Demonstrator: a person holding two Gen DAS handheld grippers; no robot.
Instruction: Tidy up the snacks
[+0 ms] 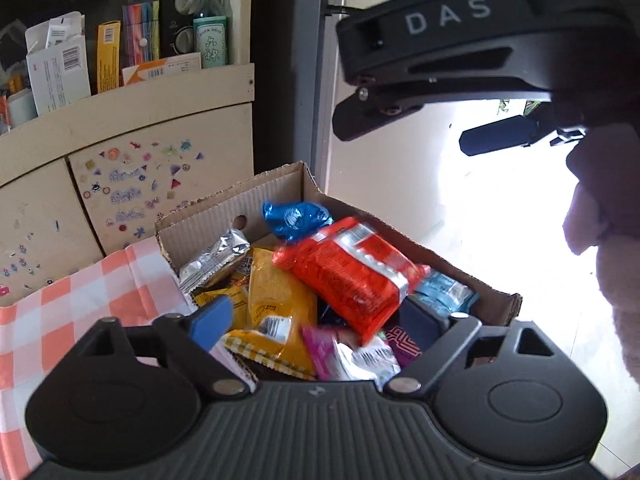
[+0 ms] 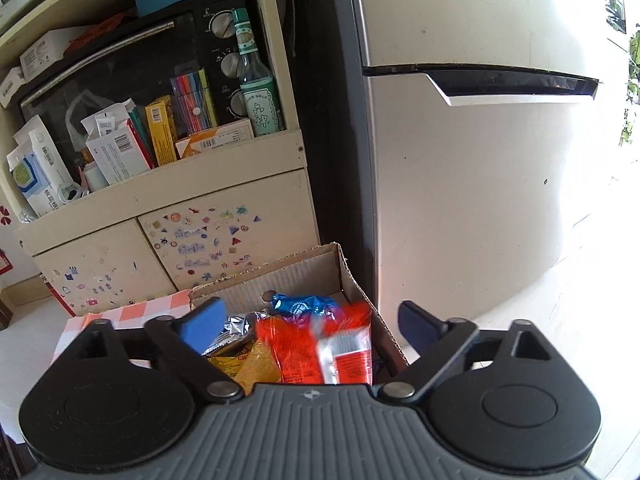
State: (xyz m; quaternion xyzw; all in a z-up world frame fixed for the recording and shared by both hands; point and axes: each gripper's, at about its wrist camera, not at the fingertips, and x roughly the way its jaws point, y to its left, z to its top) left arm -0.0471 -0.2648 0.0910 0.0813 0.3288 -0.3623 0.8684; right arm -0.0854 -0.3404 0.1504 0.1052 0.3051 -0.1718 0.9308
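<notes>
A cardboard box [image 1: 240, 204] holds several snack packets. A red packet [image 1: 352, 276] lies on top, blurred as if moving. A blue packet [image 1: 296, 218], a silver one [image 1: 212, 258] and a yellow one [image 1: 276, 300] lie around it. My left gripper [image 1: 316, 322] is open just above the box with nothing between its blue pads. My right gripper [image 2: 308, 326] is open and empty, higher above the same box [image 2: 304, 272]; the red packet [image 2: 320, 344] is blurred below it. The right gripper also shows in the left wrist view [image 1: 460, 64], above the box.
The box sits on an orange and white checked cloth [image 1: 80, 304]. A cream cabinet [image 2: 160, 200] with stickers, boxes, an oven and a green bottle [image 2: 256, 80] stands behind. A white fridge [image 2: 480, 160] stands to the right.
</notes>
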